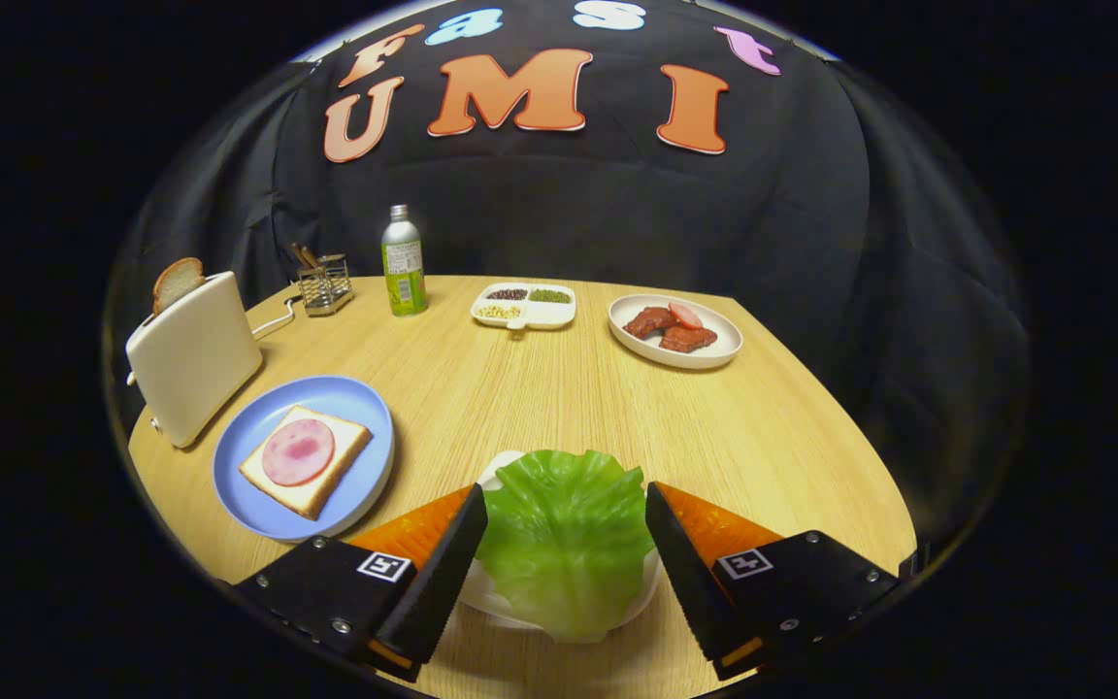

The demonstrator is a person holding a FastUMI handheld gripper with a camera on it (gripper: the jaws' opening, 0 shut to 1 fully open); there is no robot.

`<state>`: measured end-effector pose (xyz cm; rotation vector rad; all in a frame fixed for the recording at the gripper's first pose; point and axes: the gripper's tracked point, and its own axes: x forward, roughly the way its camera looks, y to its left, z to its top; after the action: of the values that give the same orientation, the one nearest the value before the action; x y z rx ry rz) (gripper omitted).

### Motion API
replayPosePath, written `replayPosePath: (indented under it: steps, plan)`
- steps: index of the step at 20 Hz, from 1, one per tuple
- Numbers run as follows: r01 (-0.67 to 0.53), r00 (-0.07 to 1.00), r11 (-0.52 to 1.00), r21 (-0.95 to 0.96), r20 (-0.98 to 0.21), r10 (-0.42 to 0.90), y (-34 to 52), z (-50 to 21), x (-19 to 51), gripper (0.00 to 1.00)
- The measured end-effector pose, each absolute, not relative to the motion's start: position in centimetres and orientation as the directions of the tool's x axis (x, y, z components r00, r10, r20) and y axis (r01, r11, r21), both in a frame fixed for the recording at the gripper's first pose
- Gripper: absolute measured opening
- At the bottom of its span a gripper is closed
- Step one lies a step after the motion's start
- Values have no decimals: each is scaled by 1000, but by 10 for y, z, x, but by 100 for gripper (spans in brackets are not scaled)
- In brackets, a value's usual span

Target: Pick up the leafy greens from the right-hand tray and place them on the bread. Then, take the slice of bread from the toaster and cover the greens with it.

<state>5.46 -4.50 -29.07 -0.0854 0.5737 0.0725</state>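
A green lettuce leaf [567,544] lies on a small white tray [498,469] at the near edge of the table. My gripper [565,490] is open, one finger on each side of the leaf, close against its edges; the leaf still rests on the tray. To the left, beyond the fingers, a blue plate [350,398] holds a slice of bread [345,442] topped with a round of ham [298,451]. Behind that plate stands a cream toaster [192,354] with a slice of bread [177,282] sticking out of its slot.
At the back of the round wooden table [540,388] are a wire holder [324,283], a green bottle [404,262], a white divided dish of grains [524,306] and a white plate of meat pieces [675,332]. The table's edge runs just under the fingers.
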Motion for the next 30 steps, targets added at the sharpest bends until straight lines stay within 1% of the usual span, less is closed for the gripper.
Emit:
replayPosePath:
  steps: [5, 11, 14, 16, 17, 19, 20, 22, 25, 27, 30]
  plan:
    - [-73, 793, 997, -40, -608, 34, -49, -317, 51, 98]
    - [-74, 769, 997, -30, -638, 39, -48, -330, 49, 97]
    - [-80, 763, 996, -27, -645, 44, -45, -332, 47, 94]
    - [-87, 757, 996, -11, -651, 59, -40, -333, 48, 89]
    - [-87, 751, 996, 7, -656, 70, -37, -335, 47, 84]
    - [-96, 750, 995, 5, -657, 75, -33, -335, 46, 69]
    - [-98, 753, 995, 1, -653, 75, -31, -335, 46, 66]
    - [-90, 754, 996, -6, -654, 64, -28, -334, 46, 48]
    - [-77, 749, 997, -23, -661, 43, -26, -333, 46, 14]
    - [-86, 759, 995, -53, -650, 31, -25, -326, 48, 7]
    - [-88, 788, 994, -62, -615, 32, -21, -304, 51, 5]
